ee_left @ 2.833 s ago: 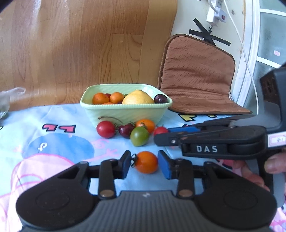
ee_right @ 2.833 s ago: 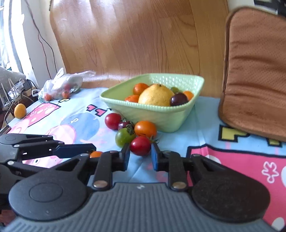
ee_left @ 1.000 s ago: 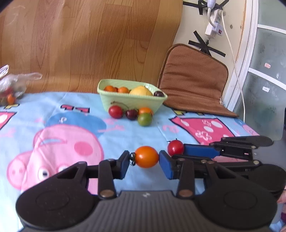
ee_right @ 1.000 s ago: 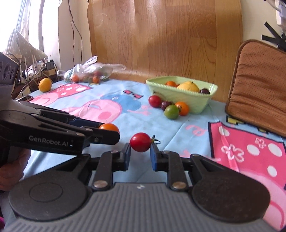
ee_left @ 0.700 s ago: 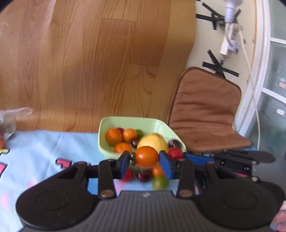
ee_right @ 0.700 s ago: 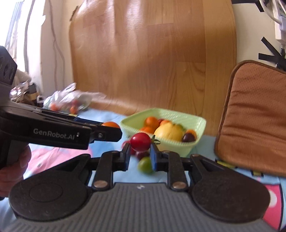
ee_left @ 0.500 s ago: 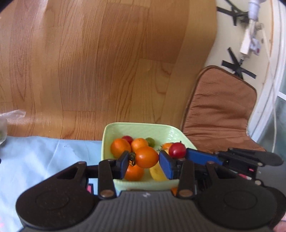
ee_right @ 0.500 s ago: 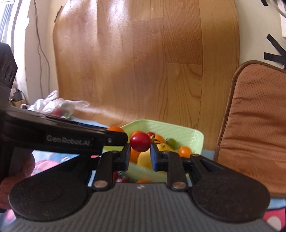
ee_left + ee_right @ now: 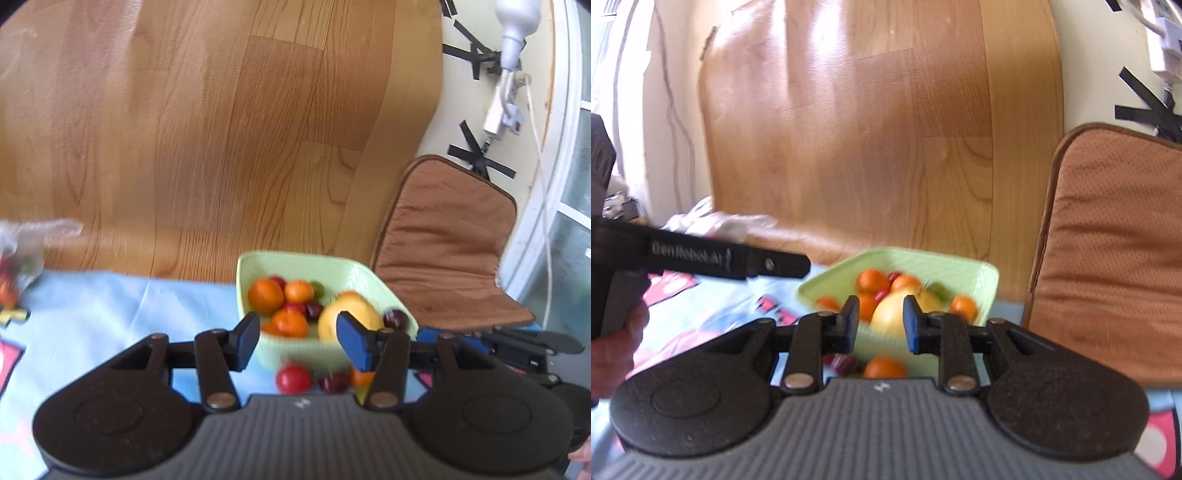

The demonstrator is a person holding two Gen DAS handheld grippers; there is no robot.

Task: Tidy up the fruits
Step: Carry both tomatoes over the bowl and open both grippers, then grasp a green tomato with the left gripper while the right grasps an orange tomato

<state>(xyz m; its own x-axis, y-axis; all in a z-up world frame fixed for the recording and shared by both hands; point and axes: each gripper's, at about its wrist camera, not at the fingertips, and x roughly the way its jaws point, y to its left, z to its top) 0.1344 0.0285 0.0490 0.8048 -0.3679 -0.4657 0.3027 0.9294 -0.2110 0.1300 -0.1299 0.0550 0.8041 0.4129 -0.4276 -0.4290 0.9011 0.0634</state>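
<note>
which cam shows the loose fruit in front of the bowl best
Left wrist: a red tomato and a dark one sit clear before the bowl, an orange one half hidden. Right wrist shows only an orange fruit and dark bits behind the gripper body.

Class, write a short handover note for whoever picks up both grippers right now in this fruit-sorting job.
Left gripper: jaws have just been opening, nothing between them; it is poised over the green bowl.
Right gripper: jaws have just been opening, nothing between them, also at the bowl.
Bowl holds the big yellow fruit, orange tomatoes and small dark fruit.
Left to do: a red tomato, a dark cherry and an orange tomato on the cloth in front of the bowl.
</note>
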